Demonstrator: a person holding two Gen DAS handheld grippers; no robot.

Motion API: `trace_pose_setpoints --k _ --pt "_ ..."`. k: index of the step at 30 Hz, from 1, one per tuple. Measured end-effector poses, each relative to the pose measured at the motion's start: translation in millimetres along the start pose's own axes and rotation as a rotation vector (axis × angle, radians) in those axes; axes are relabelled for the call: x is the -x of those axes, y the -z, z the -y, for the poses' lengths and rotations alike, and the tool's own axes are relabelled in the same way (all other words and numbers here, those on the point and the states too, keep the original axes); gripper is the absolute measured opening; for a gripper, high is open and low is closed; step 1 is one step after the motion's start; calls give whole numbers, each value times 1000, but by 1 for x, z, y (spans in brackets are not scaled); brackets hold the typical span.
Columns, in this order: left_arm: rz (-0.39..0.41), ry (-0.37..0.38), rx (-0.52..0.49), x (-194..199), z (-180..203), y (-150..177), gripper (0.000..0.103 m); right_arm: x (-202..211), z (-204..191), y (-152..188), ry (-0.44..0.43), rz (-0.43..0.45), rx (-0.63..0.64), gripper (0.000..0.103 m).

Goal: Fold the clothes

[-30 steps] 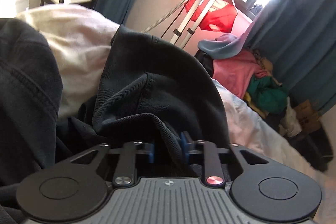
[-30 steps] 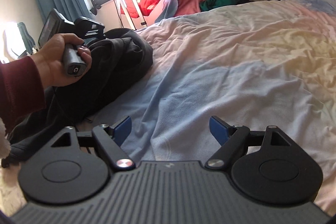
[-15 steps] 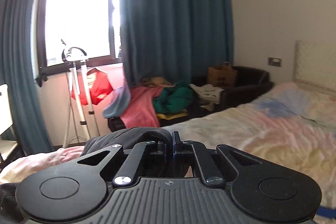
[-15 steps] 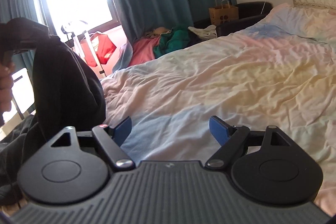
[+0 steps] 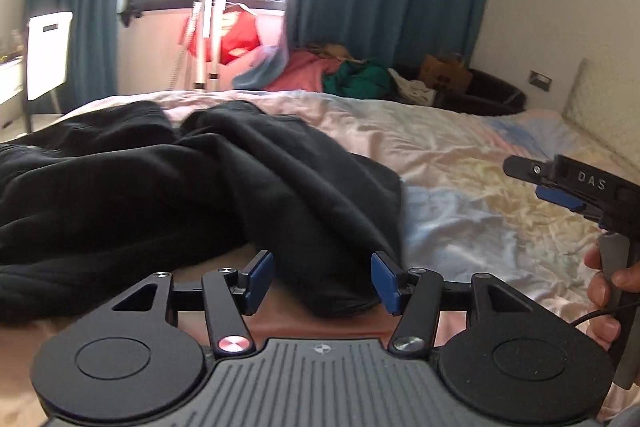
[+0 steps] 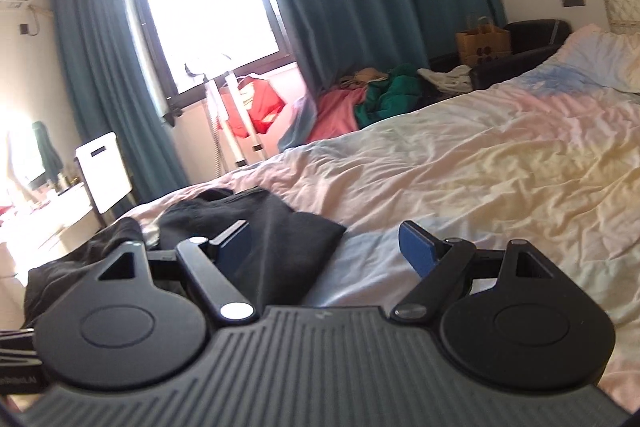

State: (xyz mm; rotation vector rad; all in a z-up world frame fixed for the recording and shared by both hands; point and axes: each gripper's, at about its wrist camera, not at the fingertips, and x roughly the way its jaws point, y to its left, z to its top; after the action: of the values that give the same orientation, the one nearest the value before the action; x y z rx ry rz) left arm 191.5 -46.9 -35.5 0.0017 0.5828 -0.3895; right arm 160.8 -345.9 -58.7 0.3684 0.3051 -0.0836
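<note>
A black garment (image 5: 192,187) lies crumpled on the pastel bedsheet (image 5: 460,163), spread to the left. My left gripper (image 5: 322,279) is open, its blue pads on either side of the garment's near fold without gripping it. My right gripper (image 6: 326,247) is open and empty above the bed, with the garment's right corner (image 6: 280,235) just ahead of its left pad. The right gripper also shows in the left wrist view (image 5: 560,187) at the right edge, held in a hand.
A pile of pink and green clothes (image 5: 340,75) lies beyond the bed by the teal curtains. A white stand with a red bag (image 5: 208,39) is under the window. A white chair (image 5: 46,55) stands left. A black armchair with a paper bag (image 6: 486,39) stands far right.
My left gripper opened and let go of the black garment, which now lies on the bed instead of hanging lifted. Both grippers have swung to new viewpoints.
</note>
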Motion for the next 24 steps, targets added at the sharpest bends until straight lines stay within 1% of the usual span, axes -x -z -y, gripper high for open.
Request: trace_pose_setpoints --k 2,3,4,5,6,8,10,12,14,19,21,23,24 --pt "59 -94 71 27 -25 3 68 -6 -14 6 -69 -42 12 83" --pt "84 -127 124 39 -38 5 74 -9 -21 9 -100 -61 17 82" --pt "106 -149 175 47 -51 6 76 -12 -27 11 -129 -77 21 81" --pt "126 -168 223 54 -63 10 77 -14 -34 13 -152 -91 26 80" --pt "146 -188 271 61 -75 13 77 -16 -40 15 -169 -106 25 76" --pt "166 -223 357 67 -95 23 79 -24 -50 18 -194 -148 0 72" --pt "155 -218 456 63 -121 29 79 -38 -64 20 -208 -180 -20 72" --pt "133 -209 553 56 -146 34 79 -55 -81 18 -195 -189 7 72" --pt "135 -211 619 47 -168 39 79 -77 -105 16 -185 -196 61 72" --pt "119 -256 742 24 -209 60 79 -151 -168 6 -179 -174 202 72" --pt "115 -232 815 16 -226 68 79 -191 -189 5 -155 -191 254 70" --pt "125 -203 859 9 -236 75 79 -229 -199 9 -108 -244 276 70" --pt "135 -160 892 7 -242 79 80 -247 -203 10 -85 -270 287 63"
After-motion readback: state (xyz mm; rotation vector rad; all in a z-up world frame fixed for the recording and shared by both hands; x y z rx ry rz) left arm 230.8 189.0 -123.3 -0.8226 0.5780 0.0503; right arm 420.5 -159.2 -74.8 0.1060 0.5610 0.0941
